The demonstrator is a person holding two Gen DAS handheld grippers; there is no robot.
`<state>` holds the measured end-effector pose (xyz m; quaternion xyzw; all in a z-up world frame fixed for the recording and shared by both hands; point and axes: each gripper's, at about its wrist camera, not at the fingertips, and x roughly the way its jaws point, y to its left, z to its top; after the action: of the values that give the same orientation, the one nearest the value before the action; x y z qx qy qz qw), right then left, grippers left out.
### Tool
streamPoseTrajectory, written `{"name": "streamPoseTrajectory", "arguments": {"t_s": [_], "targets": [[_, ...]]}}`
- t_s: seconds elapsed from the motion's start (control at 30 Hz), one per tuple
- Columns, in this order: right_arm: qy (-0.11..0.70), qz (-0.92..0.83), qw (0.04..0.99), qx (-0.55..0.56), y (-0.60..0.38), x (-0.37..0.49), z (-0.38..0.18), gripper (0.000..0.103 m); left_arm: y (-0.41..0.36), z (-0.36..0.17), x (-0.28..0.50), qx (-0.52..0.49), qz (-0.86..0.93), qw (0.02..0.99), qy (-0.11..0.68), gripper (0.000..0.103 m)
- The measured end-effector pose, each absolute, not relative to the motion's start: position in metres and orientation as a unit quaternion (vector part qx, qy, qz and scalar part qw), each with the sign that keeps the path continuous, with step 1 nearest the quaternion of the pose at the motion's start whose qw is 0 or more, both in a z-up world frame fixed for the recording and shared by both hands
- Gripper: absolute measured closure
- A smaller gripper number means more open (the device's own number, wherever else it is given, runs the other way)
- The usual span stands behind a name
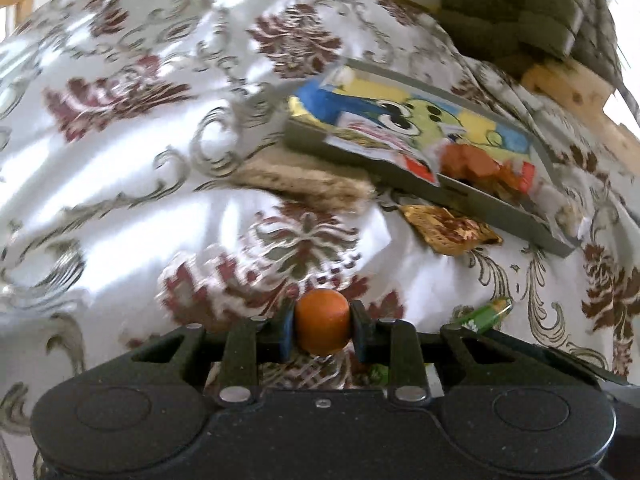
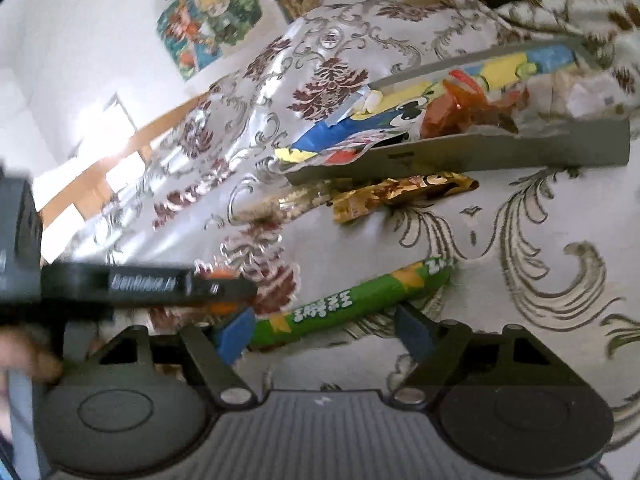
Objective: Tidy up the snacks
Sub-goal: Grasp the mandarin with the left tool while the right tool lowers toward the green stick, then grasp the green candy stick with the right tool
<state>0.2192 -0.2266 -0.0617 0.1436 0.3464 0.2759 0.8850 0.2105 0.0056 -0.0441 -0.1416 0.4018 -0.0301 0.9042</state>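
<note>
Farthest left in the right wrist view, only a blurred bit of a hand [image 2: 24, 356] at the edge. Next to it, clamped narrow in the left gripper [image 1: 322, 326], a small round orange snack [image 1: 322, 316], pinched between both blue pads and carried clear above the cloth. Moving right, just beside that, the right gripper [image 2: 324, 332] with jaws standing wide and gripping nothing. Between them, flat on the cloth, a long green packet [image 2: 352, 300]: long axis slanting from low at the left pad up and away towards the right, near end close against the left pad, right pad still apart from it. Probably the nearer tool for this packet, and likely to need a closing across its narrow width, not along its length. Farther ahead and to the right, a crumpled gold wrapper [image 2: 404, 194] lying loose just in front of the grey tray [image 2: 500, 152], touching or nearly touching its front wall; cannot tell which. Inside the tray, a yellow-and-blue cartoon bag and an orange-red wrapper, already put away. For the orange snack, tray ahead and up to the right of the left gripper. Underneath everything, a glossy white cloth [image 1: 120, 180] with maroon flowers and grey scrolls, wrinkled and soft-looking, so a likely uneven support. Beyond, a white wall with bright cartoon posters [image 2: 208, 20] and a pale wooden rail.
</note>
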Motion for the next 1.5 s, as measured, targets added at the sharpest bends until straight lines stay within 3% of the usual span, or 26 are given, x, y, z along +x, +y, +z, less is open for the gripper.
{"name": "streamPoseTrajectory", "arguments": {"t_s": [0.27,0.33,0.4,0.7,0.9,1.2,1.5], "targets": [[0.370,0.197,0.888,0.192,-0.208,0.232,-0.061,0.021,0.017,-0.048,0.193,-0.178,-0.021,0.902,0.393,0.073],[0.367,0.180,0.898,0.163,-0.200,0.229,-0.061,0.028,0.017,-0.048,0.190,-0.181,-0.020,0.902,0.391,0.073],[0.361,0.171,0.907,0.133,-0.193,0.225,-0.062,0.043,0.017,-0.047,0.189,-0.179,-0.019,0.903,0.390,0.073],[0.362,0.222,0.893,0.150,-0.194,0.221,-0.061,0.065,0.011,-0.035,0.180,-0.174,-0.013,0.906,0.386,0.073],[0.382,0.252,0.874,0.162,-0.194,0.228,-0.066,0.061,0.010,-0.027,0.169,-0.172,-0.003,0.905,0.390,0.073],[0.376,0.256,0.868,0.201,-0.202,0.221,-0.060,0.077,0.000,-0.006,0.155,-0.162,-0.002,0.914,0.373,0.073],[0.417,0.245,0.828,0.284,-0.221,0.218,-0.067,0.079,-0.004,0.013,0.150,-0.166,0.004,0.919,0.359,0.073]]}}
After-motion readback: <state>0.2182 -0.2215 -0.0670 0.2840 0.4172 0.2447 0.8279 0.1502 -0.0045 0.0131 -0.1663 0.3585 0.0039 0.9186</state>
